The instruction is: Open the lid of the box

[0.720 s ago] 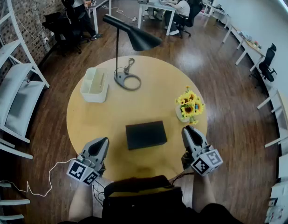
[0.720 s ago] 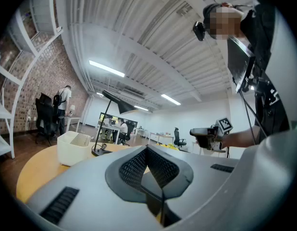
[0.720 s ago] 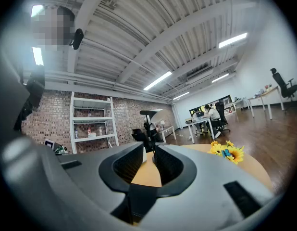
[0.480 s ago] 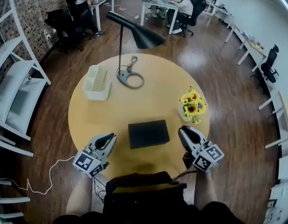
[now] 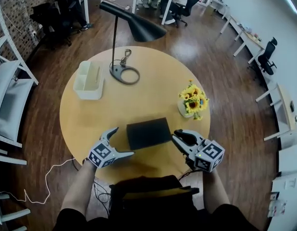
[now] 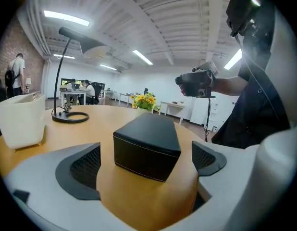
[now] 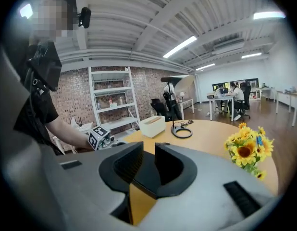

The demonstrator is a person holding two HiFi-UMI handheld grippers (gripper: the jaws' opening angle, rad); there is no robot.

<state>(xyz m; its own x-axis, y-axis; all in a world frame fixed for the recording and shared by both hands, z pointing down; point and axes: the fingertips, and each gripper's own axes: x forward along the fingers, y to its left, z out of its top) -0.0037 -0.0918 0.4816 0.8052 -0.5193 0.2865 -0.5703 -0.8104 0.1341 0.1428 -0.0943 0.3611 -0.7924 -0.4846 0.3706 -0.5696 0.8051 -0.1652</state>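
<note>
The black box (image 5: pixel 148 133), matte, flat-topped, with a pale seam along its sharp edges, sits lid down near the close rim of the round wooden table (image 5: pixel 91 114). Bare tabletop lies all around it. The left gripper (image 5: pixel 120 142) stands wide at its left corner, not touching. The right gripper (image 5: pixel 174 136) is narrow, showing only a slim gap, just beside the box's right edge.

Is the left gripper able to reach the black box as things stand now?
Probably yes. The left gripper has its jaws wide apart; the black box lies just ahead on the table, with nothing between.
</note>
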